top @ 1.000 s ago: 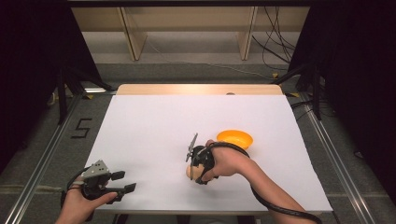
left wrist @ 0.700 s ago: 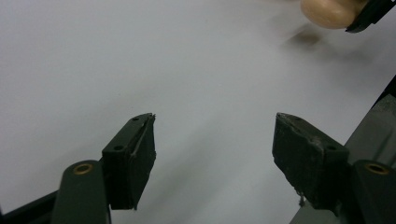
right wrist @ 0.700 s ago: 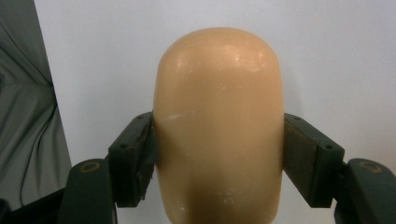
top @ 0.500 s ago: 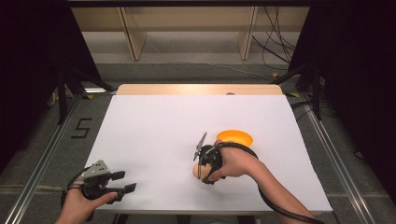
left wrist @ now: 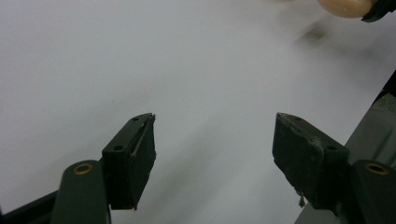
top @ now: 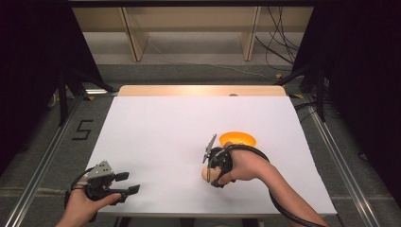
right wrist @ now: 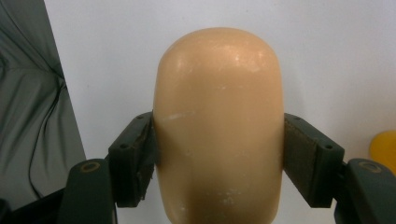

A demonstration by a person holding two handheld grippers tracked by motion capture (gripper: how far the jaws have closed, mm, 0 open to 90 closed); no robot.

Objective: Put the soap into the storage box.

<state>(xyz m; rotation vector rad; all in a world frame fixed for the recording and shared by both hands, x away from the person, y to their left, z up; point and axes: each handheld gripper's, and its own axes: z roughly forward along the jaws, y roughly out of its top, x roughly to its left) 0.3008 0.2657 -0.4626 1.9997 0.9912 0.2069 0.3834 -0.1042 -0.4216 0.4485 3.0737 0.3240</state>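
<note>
A smooth tan, egg-shaped object (right wrist: 219,107) sits between the jaws of my right gripper (right wrist: 219,156), which is shut on its sides. From above, the right gripper (top: 209,176) holds the tan object (top: 204,173) low over the white table sheet (top: 179,127), right of centre near the front. An orange bowl (top: 238,139) stands just behind and to the right of that hand; its rim also appears as the orange bowl (right wrist: 385,150). My left gripper (top: 128,182) rests open at the front left corner. Its jaws stand wide apart around nothing at the left gripper (left wrist: 215,144).
The tan object (left wrist: 345,5) peeks in far off. A wooden table edge (top: 203,90) runs along the back, with shelving (top: 189,28) behind it. Cables (top: 279,52) lie on the floor at the back right. A "5" marking (top: 81,129) is on the floor at left.
My right hand has carried the tan object a little to the right, closer to the orange bowl. The left gripper has stayed where it was.
</note>
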